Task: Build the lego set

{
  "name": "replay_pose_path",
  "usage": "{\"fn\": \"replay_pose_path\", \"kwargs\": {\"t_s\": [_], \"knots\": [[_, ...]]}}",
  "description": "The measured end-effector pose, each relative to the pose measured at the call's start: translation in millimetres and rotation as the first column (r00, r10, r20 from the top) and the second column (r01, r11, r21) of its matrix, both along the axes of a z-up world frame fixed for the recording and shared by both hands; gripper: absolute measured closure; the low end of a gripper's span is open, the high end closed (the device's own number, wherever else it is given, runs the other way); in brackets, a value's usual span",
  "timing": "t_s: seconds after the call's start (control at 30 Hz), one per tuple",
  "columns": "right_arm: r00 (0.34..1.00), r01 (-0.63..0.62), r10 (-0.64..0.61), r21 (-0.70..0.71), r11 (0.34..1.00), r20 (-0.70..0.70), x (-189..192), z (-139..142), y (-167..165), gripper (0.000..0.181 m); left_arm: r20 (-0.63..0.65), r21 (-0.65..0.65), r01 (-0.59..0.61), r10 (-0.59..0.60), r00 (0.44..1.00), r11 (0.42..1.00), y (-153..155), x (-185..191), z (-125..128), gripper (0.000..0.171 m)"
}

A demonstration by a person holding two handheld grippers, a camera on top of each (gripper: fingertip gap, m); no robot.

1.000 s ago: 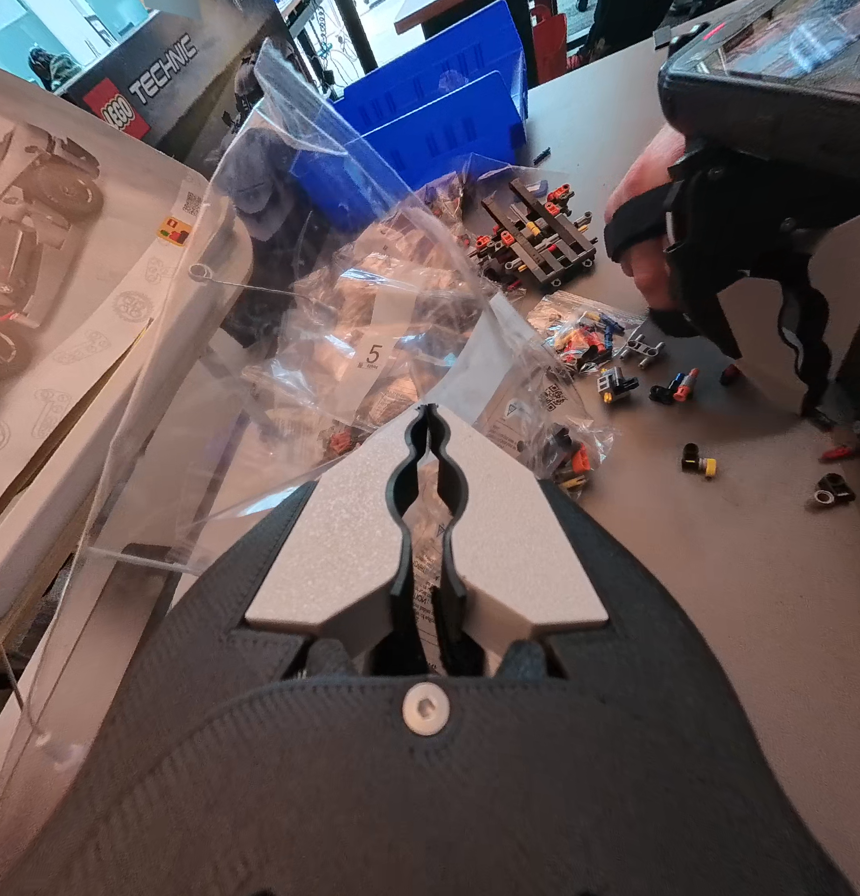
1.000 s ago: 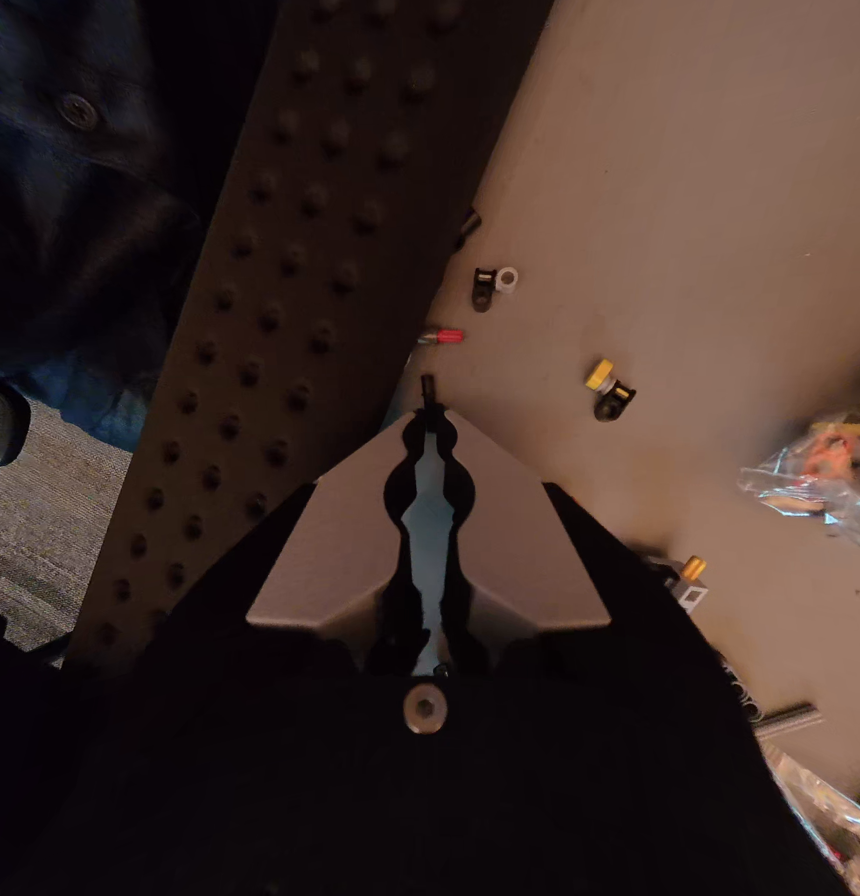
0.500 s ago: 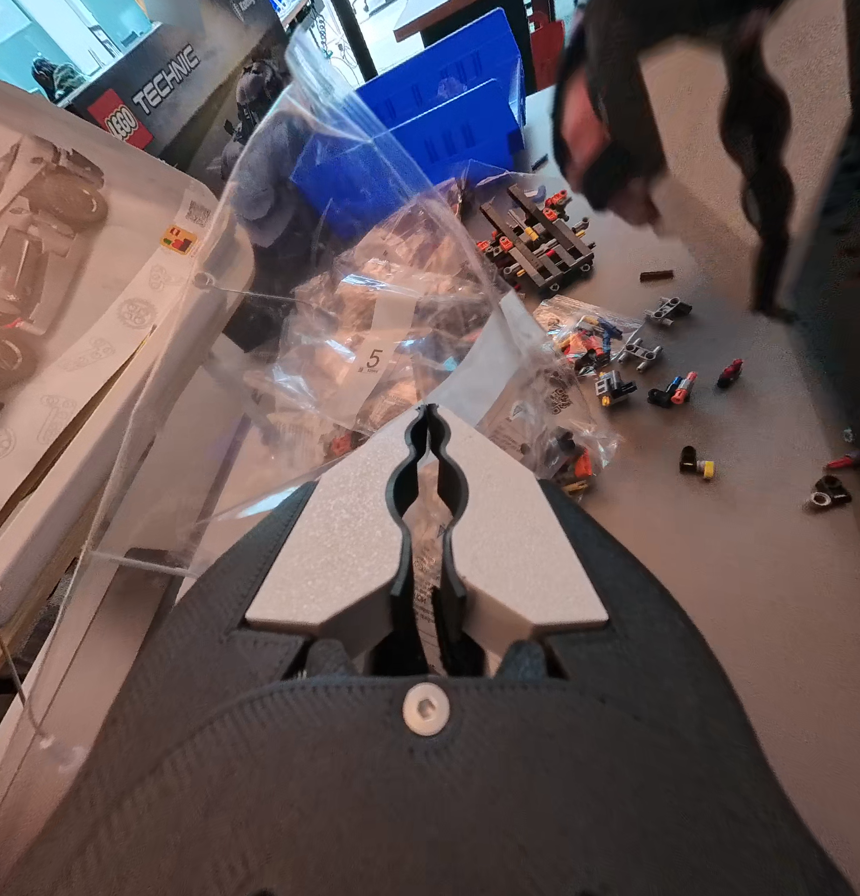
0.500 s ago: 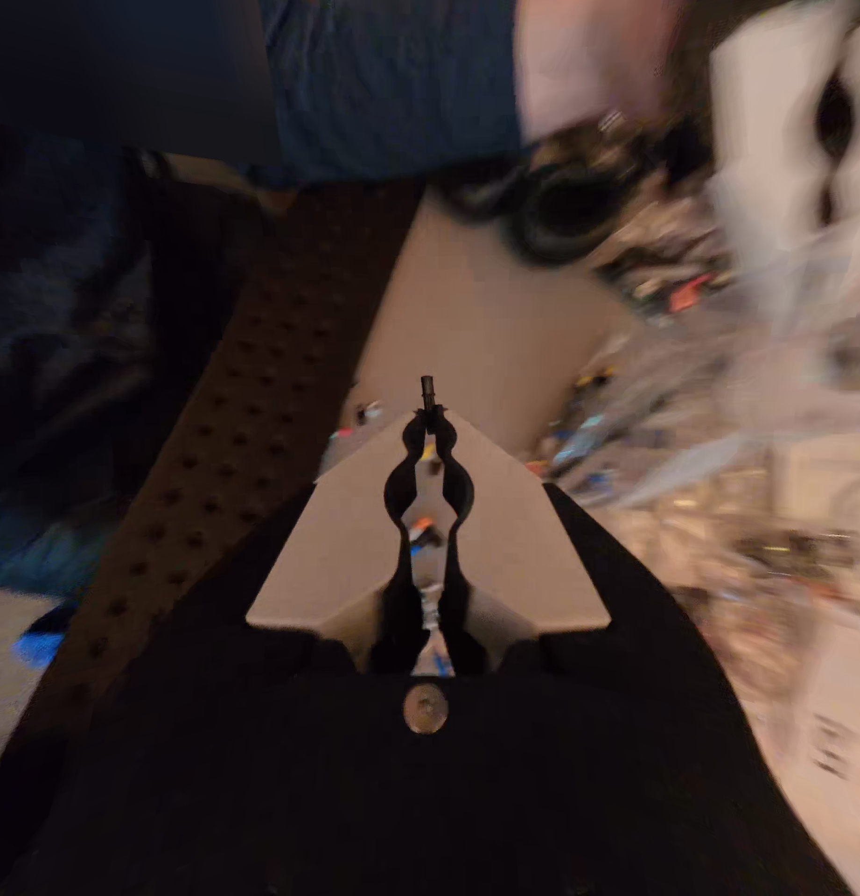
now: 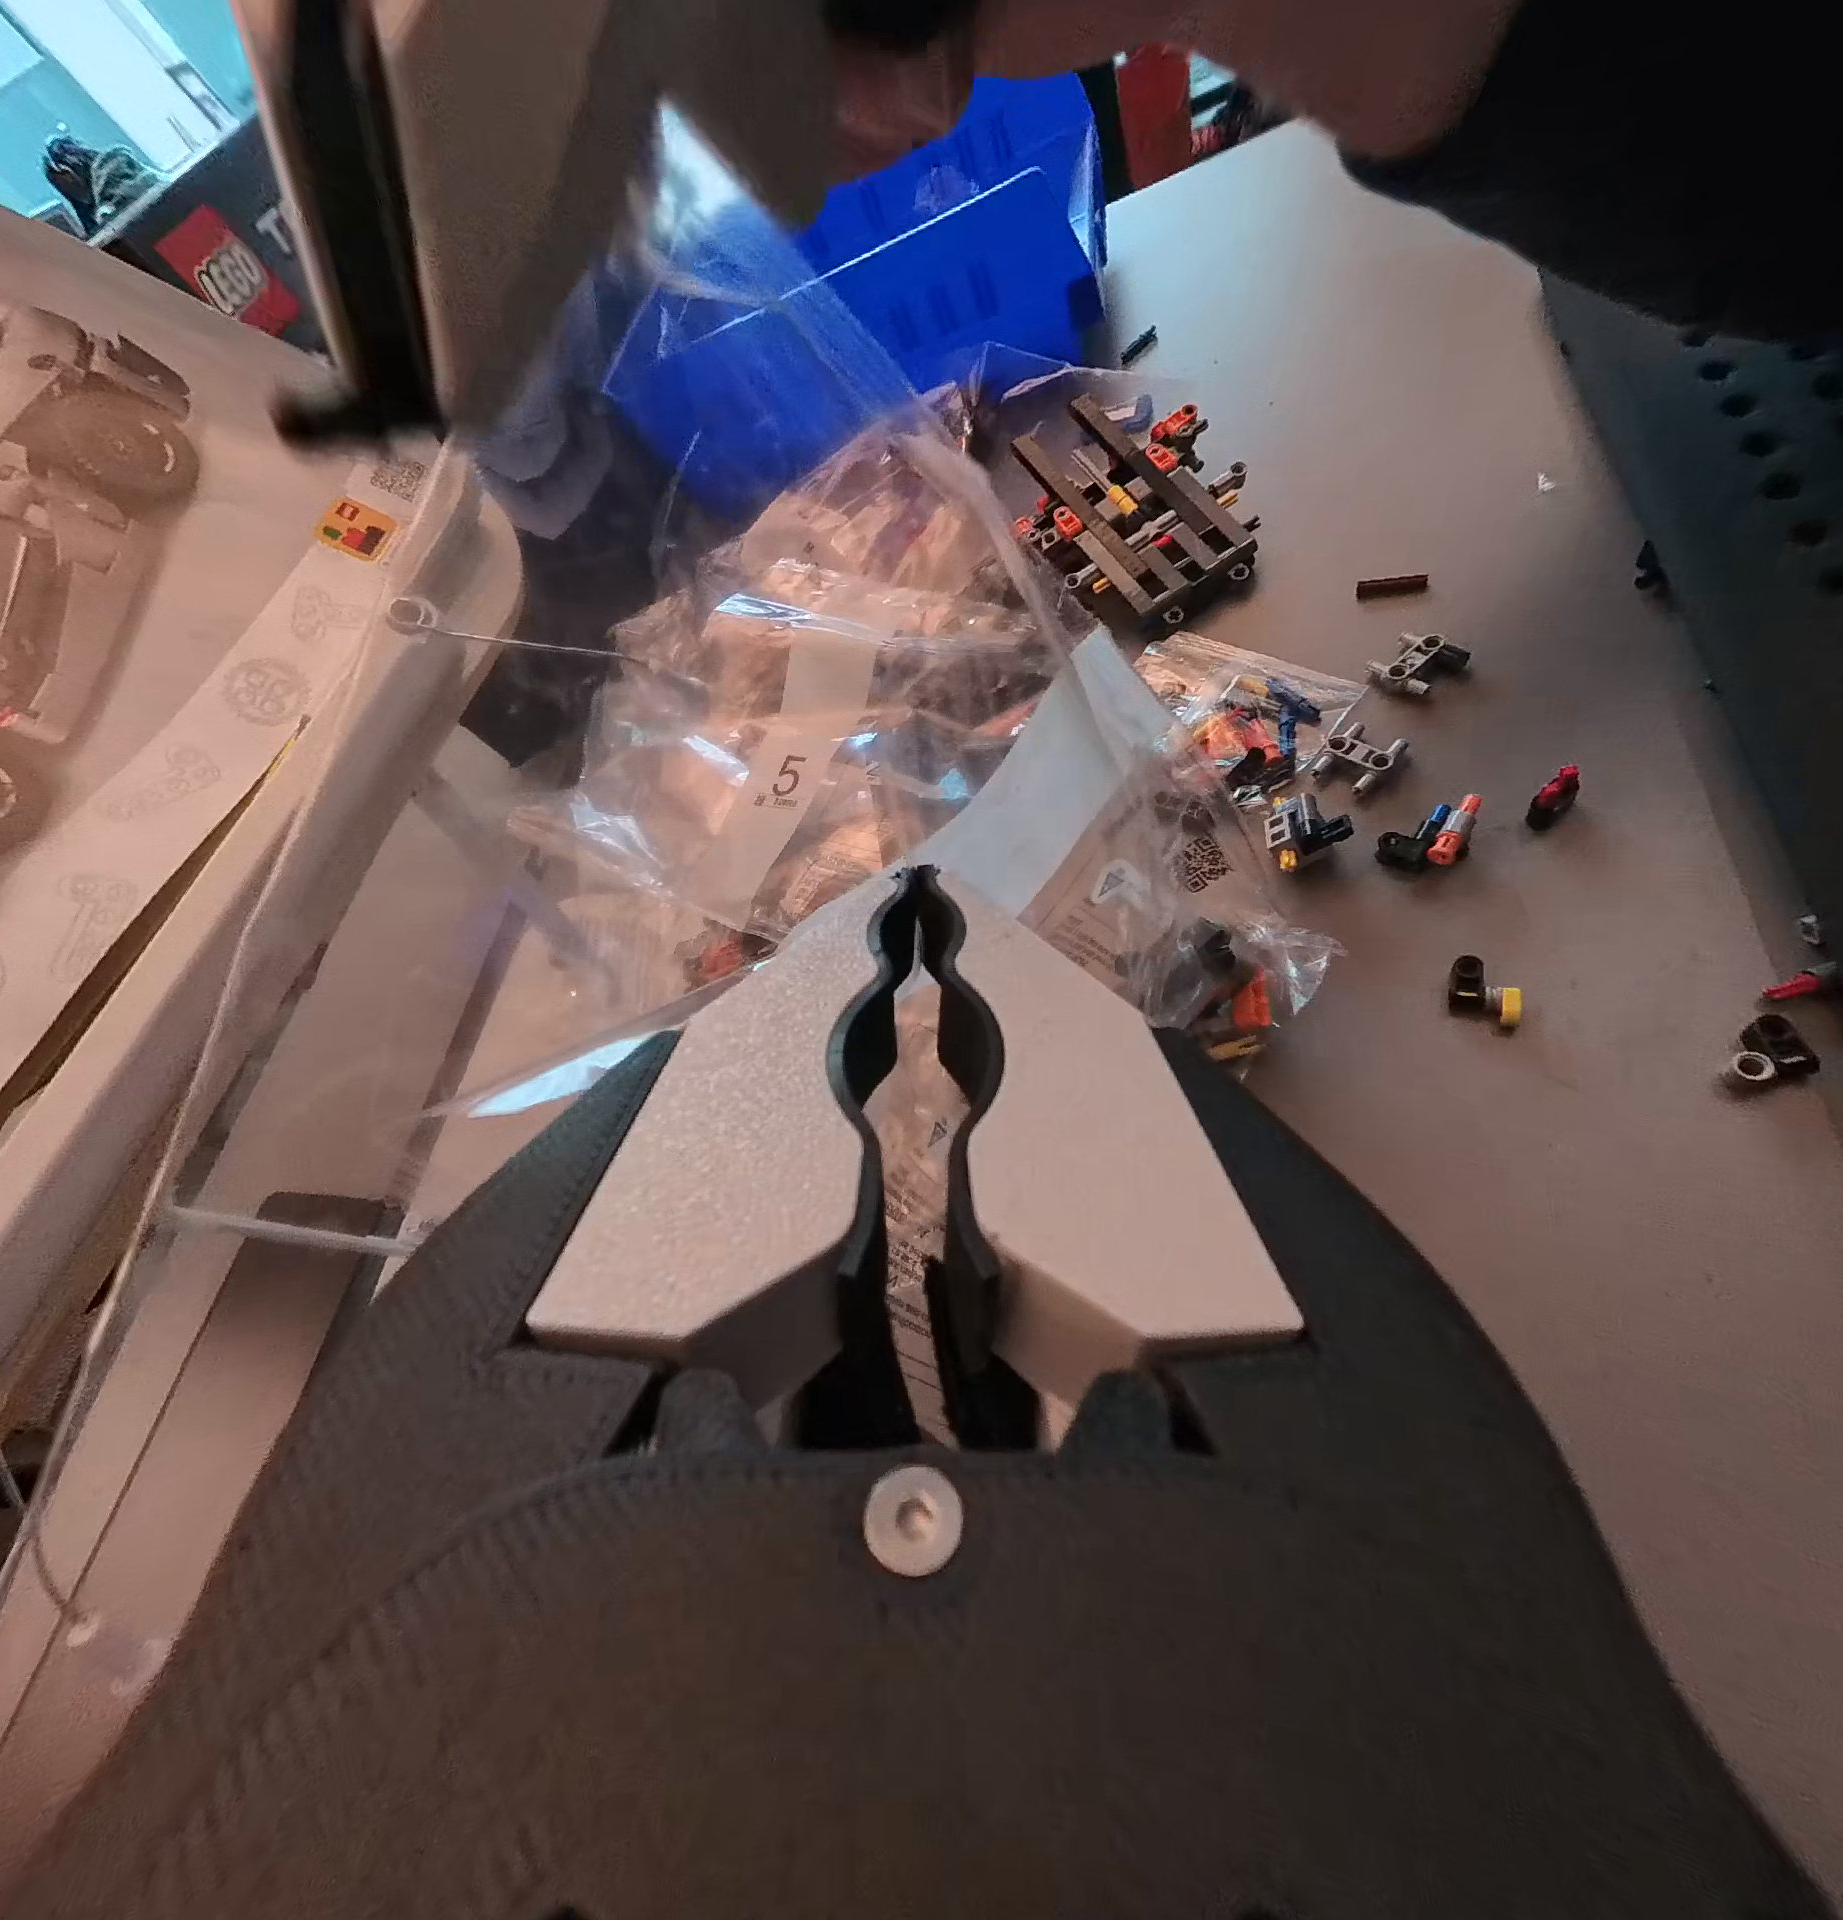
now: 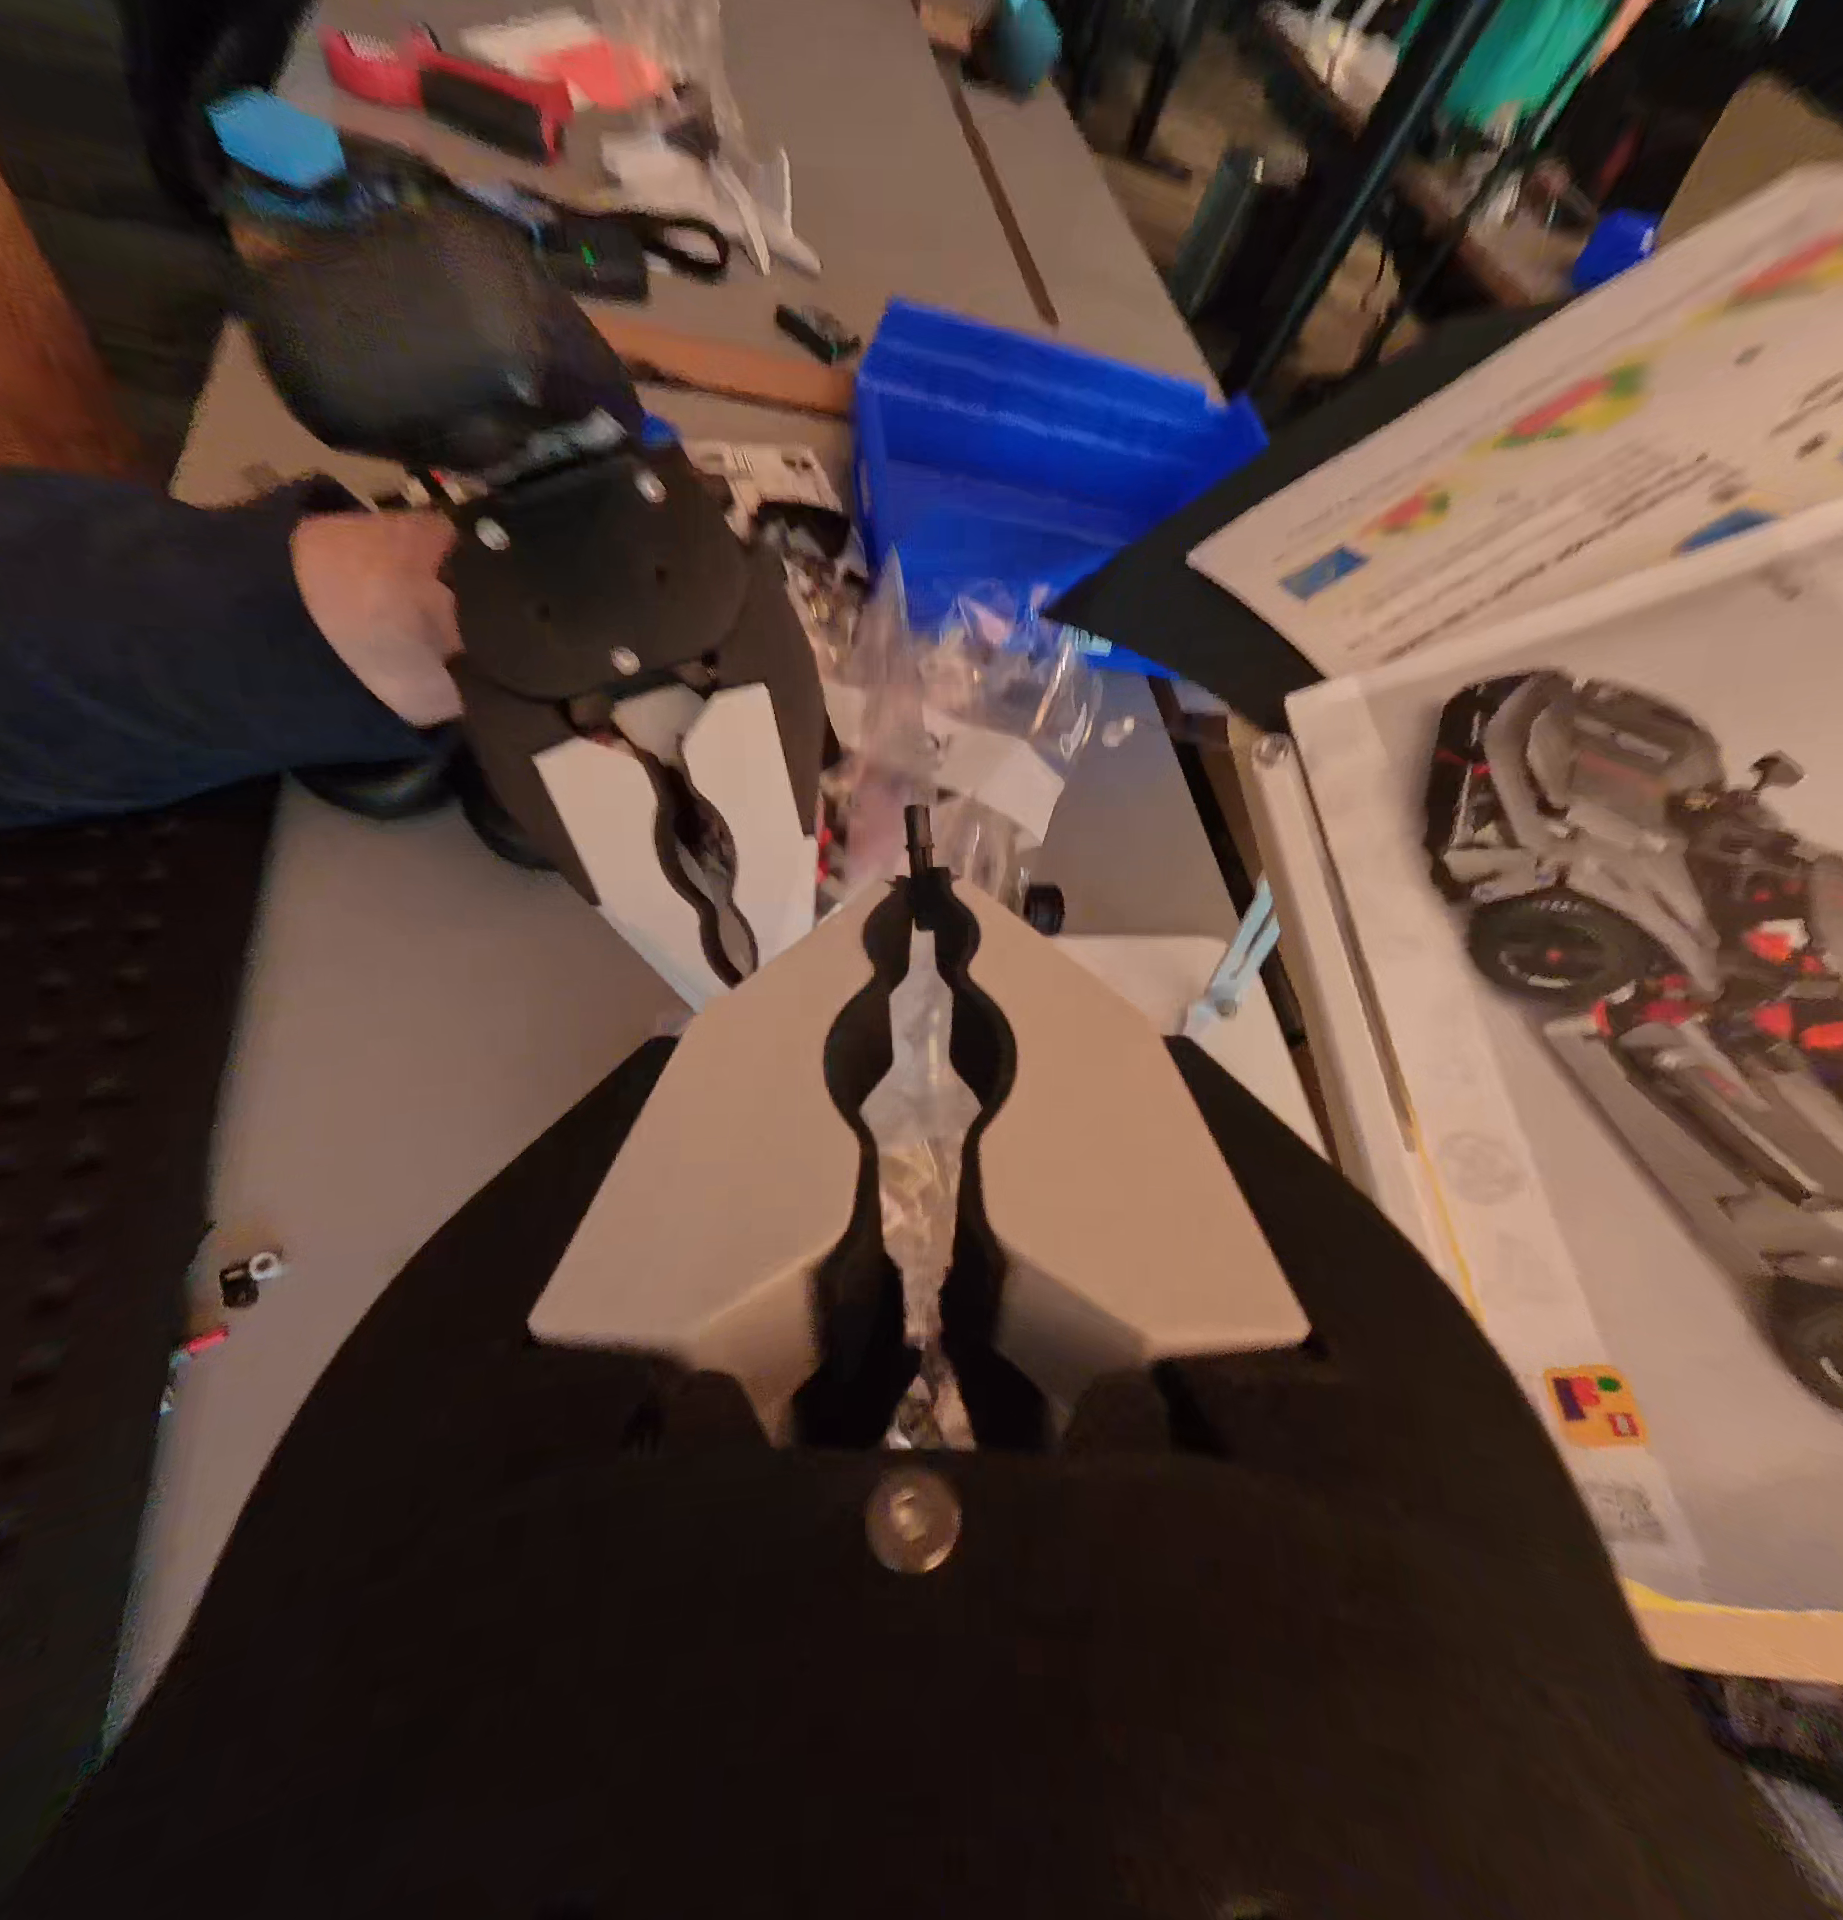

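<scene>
Grey table [image 5: 1312,1299] is strewn with loose lego pieces [image 5: 1416,831], a dark lego frame [image 5: 1140,520] near blue bins [image 6: 1010,468] at the far edge. Left tongs [image 5: 919,883] are clamped on a clear bag [image 5: 792,727]; right tongs [image 6: 922,904] are pinching a black pin [image 6: 918,831]. The set's box [image 6: 1623,1039] lies along the table's left edge.

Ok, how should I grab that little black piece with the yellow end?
Come straight down and pinch the black-and-yellow piece across its narrow middle. It lies flat on the table, alone, with bare room either side. The right gripper is shut on a black pin, so the left gripper probably suits.
</scene>
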State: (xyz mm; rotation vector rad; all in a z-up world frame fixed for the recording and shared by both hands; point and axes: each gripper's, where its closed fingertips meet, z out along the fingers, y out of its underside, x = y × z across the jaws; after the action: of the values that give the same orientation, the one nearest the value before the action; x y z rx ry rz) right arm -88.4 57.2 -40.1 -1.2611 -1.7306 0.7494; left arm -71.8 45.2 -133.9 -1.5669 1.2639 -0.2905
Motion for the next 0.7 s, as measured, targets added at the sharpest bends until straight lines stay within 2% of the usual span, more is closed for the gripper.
{"fn": "replay_pose_path", "kwargs": {"t_s": [0.07,0.2,0.33,0.47,0.53,0.7], "knots": [[0.999,0.030,-0.030,0.006,1.000,0.028,-4.8,-9.0,7.2,0.181,-0.007,0.002,-0.002,0.002,1.000,1.000,-0.1,0.1,-0.2,0.171],[0.996,-0.005,0.012,-0.080,0.997,0.086,-7.7,-23.5,2.1,0.181,-0.011,0.002,0.001,-0.001,1.000,1.000,-0.4,1.1,-1.3,0.171],[0.998,0.000,0.009,-0.123,0.992,0.069,-6.0,-21.4,6.4,0.181,-0.014,0.005,0.003,-0.003,1.000,1.000,-1.0,1.2,-1.2,0.171],[0.998,0.049,-0.053,-0.172,0.984,-0.018,-4.4,-7.0,22.1,0.181,0.000,0.015,0.015,-0.015,1.000,1.000,-2.9,2.5,2.7,0.171],[0.988,0.107,-0.125,-0.192,0.976,-0.086,-2.4,2.5,39.5,0.181,-0.006,0.017,0.017,-0.017,1.000,1.000,-3.4,3.2,2.2,0.171],[0.983,0.143,-0.168,-0.280,0.949,-0.068,3.2,-12.9,63.8,0.181,-0.016,0.024,0.032,-0.032,0.999,0.999,-5.7,6.2,1.6,0.171]]}}
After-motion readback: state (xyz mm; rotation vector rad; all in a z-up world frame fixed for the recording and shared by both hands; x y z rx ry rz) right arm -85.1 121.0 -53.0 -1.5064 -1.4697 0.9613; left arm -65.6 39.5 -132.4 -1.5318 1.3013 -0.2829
